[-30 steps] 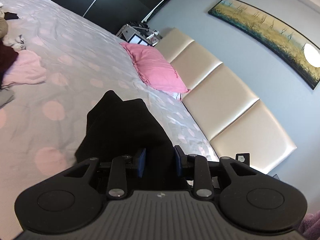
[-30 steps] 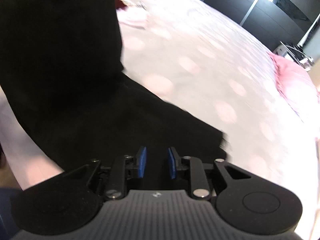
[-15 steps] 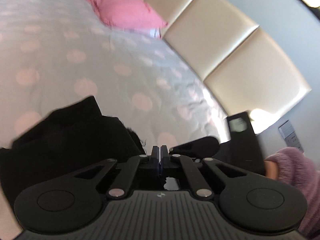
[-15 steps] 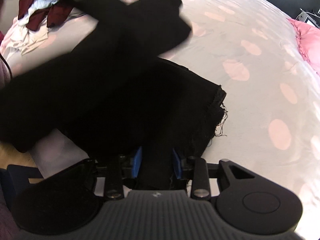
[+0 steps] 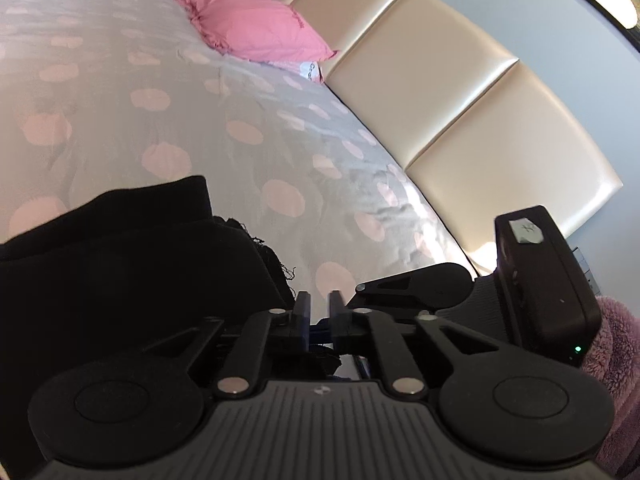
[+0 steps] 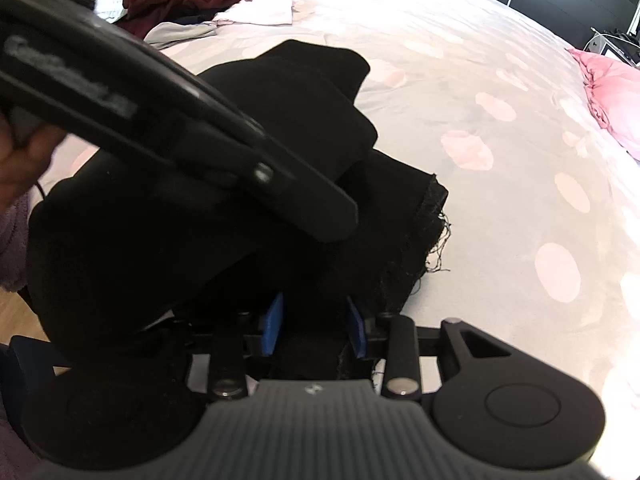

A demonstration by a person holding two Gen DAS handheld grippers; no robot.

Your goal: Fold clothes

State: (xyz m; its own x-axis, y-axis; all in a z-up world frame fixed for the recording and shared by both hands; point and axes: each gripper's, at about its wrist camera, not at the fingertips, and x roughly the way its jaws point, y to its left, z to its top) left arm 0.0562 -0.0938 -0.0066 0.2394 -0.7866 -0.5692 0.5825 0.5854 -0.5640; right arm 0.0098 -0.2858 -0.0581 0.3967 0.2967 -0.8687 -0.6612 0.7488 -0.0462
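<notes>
black garment (image 6: 312, 128) between right gripper (image 6: 314, 326) jaws – left gripper (image 5: 319, 312) jaws just parted, empty.

- Left gripper (image 5: 319, 305) angled downward, fingers (image 5: 303, 312) a narrow gap apart after just opening, nothing pinched between.
- Right gripper (image 6: 314, 326) pitched steeply down, fingers (image 6: 274, 322) apart around dark cloth.
- Fuzzy purple sleeve (image 5: 612, 360) right of the left gripper.

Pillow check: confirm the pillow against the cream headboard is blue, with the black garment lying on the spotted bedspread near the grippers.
Not quite: the pillow is pink, not blue, as the left wrist view shows. It does lie against the cream headboard, and the black garment lies on the spotted bedspread near the grippers.
</notes>
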